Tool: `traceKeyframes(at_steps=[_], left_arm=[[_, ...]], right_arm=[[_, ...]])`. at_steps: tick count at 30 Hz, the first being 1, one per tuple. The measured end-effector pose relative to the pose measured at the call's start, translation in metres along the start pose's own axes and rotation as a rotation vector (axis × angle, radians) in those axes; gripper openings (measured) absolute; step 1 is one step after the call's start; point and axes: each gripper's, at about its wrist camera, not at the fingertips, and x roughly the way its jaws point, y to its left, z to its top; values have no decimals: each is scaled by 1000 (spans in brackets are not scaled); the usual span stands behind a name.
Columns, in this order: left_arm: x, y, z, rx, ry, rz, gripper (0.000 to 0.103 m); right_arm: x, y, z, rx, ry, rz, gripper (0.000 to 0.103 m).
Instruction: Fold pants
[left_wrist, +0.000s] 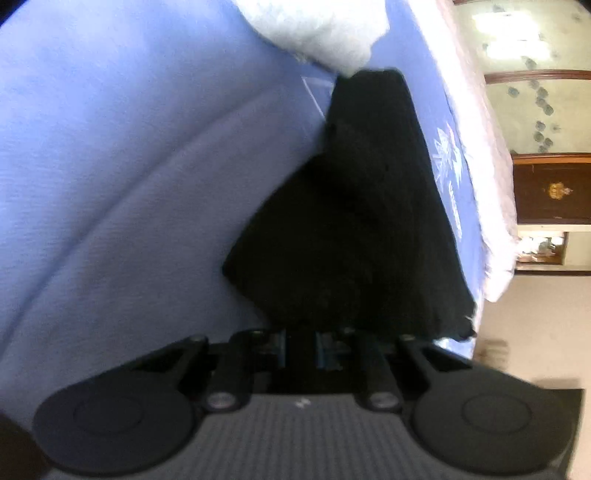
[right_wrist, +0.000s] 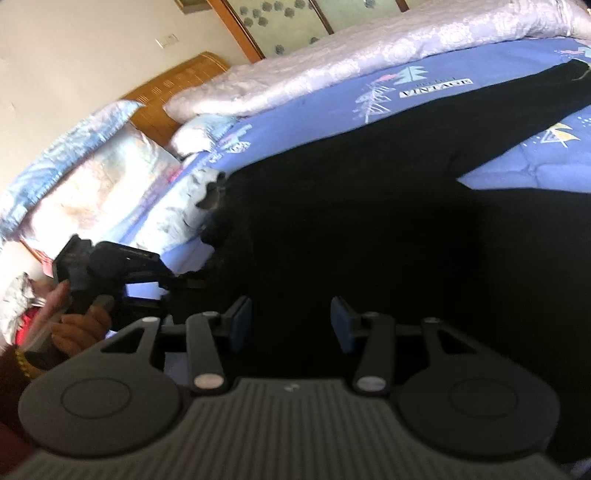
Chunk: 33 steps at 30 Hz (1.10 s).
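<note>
Bedroom walls in cream and wood-framed panels with a leaf pattern stand behind a bed, whose blue bedsheet (right_wrist: 461, 74) takes up most of both views. Printed on the sheet are small tree and triangle figures and one line of capital letters, seen upside down in the right wrist view; it seems to read "VINTAGE", but blur leaves that unsure. A pale lilac quilt (right_wrist: 332, 59) with a flower pattern lies bunched along the far edge of the sheet, and a patterned blue and white pillow (right_wrist: 85, 155) leans by the woven wooden headboard (right_wrist: 184, 85). In the left wrist view a dark wooden door (left_wrist: 550, 188) bears a small gold emblem too blurred to read.

Spread on the sheet are the black pants (right_wrist: 369, 229), one leg running off toward the far right of the right wrist view. No label or writing shows on them.

Just above the cloth, the right gripper (right_wrist: 291, 325) has its blue pads apart, with only dark fabric seen between them and no pad pressing on it. To its left, a hand (right_wrist: 77, 328) holds the left gripper (left_wrist: 301, 349), which reaches to the near edge of the pants. From its own camera its jaws are drawn nearly together, and the black cloth begins right at their tips; whether fabric is pinched between them cannot be told.
</note>
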Motion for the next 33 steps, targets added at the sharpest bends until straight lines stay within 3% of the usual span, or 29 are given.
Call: traceKeyframes(at_steps=[3,5,7,10,11,13,15,17,21,25,29,33], left_arm=[[-48,-20,-18,163,-82,44,12],[-74,-21,-27,207,-103,45,12],[-82,-13,-33,191,-101,71,12],[-62,7,-34,144,-82,159,13],[-54,17,-34,108,-84,172,15],[-48,29,-34,18,-111,103,19],[-50,27,-29,-2,-95,69,31],[-55,23,-29,7,-99,46,60],[-61,14,-42,59,-97,46,75],[-57,19,-52,64,-53,37,75],[-53,23,-51,29,-55,38,71],[-54,20,-49,38,-57,49,60]], right_arm=[[-5,3,-4,-23,-31,2,50],[-2,4,-4,-26,-48,14,50],[12,2,-5,-11,-4,19,50],[49,-7,-21,42,174,-25,51],[50,-9,-26,44,155,-17,50],[43,-8,-25,26,143,-5,50],[26,-12,-20,11,85,-19,50],[1,-29,-14,38,19,-57,50],[-64,-91,-7,225,-163,-222,50],[-149,-163,-23,495,-394,-416,50],[-209,-216,-52,733,-538,-651,46],[-241,-251,-76,876,-642,-716,46]])
